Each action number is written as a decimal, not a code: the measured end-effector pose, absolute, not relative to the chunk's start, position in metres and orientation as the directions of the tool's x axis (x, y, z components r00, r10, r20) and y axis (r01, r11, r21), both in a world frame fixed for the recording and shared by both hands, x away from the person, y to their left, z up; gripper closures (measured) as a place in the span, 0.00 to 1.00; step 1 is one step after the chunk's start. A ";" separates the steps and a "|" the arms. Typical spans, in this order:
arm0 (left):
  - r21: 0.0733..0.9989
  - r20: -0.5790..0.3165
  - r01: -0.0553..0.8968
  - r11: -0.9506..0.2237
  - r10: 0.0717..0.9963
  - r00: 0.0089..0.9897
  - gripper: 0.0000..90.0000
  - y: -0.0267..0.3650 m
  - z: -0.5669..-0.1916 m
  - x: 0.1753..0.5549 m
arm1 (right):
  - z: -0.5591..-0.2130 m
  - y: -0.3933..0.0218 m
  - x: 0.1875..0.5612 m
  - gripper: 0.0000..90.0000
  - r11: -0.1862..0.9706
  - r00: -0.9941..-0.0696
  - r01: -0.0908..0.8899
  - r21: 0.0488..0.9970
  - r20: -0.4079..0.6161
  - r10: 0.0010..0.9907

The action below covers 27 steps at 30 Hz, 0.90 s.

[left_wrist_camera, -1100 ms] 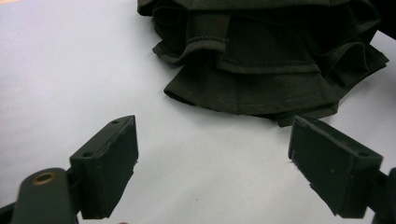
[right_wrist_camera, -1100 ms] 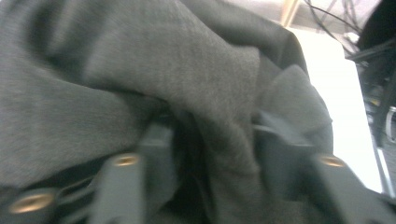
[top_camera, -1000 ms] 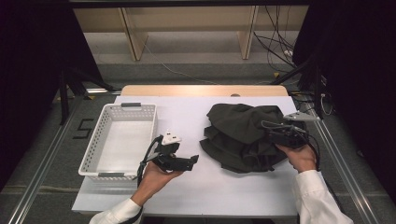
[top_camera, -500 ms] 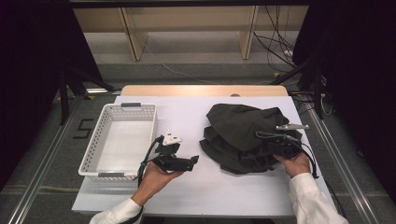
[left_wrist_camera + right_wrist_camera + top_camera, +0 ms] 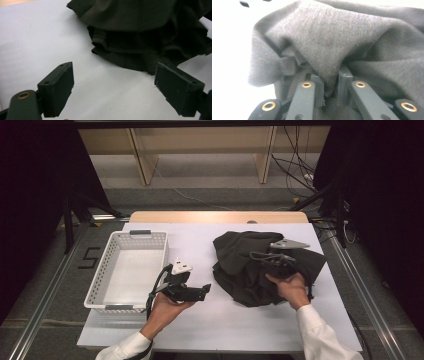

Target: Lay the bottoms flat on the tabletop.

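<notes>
- Right gripper (image 5: pixel 329 93) clamped on a raised fold of dark garment (image 5: pixel 250 265), over the heap's right part.
- Left gripper (image 5: pixel 113 87) jaws spread wide, nothing between, held above bare white table (image 5: pixel 200 240), just short of garment's near-left hem.
- White perforated basket (image 5: pixel 100 280) at table's left, touching nothing else.
- Open tabletop between basket and garment, also along near edge.

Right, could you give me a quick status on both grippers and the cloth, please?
Left gripper open, empty, facing the dark cloth. Right gripper shut on a cloth fold. White basket empty, off to the left. Nothing in the way.
</notes>
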<state>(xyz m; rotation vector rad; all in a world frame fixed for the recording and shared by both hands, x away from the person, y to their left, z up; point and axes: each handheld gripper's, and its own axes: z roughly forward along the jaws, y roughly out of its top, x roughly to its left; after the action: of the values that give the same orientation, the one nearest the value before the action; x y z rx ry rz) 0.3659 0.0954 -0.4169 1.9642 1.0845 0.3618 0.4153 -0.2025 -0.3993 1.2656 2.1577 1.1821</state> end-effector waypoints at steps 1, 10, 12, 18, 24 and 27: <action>0.783 -0.141 0.561 -0.268 0.802 0.580 0.17 0.096 -0.418 0.366 | -0.402 -0.195 0.416 0.90 0.235 -0.548 0.543 0.806 0.128 0.827; 0.783 -0.138 0.565 -0.260 0.813 0.565 0.17 0.099 -0.418 0.368 | -0.418 -0.165 0.407 0.82 0.318 -0.612 0.558 0.766 0.121 0.782; 0.786 -0.138 0.563 -0.257 0.814 0.564 0.17 0.100 -0.418 0.368 | -0.408 -0.176 0.403 0.65 0.314 -0.614 0.549 0.775 0.119 0.780; 0.786 -0.139 0.561 -0.258 0.812 0.567 0.17 0.098 -0.417 0.368 | -0.379 -0.212 0.382 0.42 0.304 -0.598 0.509 0.805 0.077 0.798; 0.790 -0.133 0.553 -0.265 0.807 0.576 0.17 0.095 -0.415 0.368 | -0.365 -0.251 0.364 0.34 0.309 -0.522 0.503 0.807 -0.002 0.853; 0.788 -0.133 0.557 -0.264 0.809 0.573 0.17 0.095 -0.416 0.368 | -0.371 -0.269 0.357 0.31 0.322 -0.476 0.524 0.788 -0.042 0.878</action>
<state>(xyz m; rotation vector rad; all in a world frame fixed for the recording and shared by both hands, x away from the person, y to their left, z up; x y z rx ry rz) 0.3679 0.0950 -0.4160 1.9565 1.0959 0.3759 0.3574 -0.2690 -0.3711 1.2352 2.1240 1.0054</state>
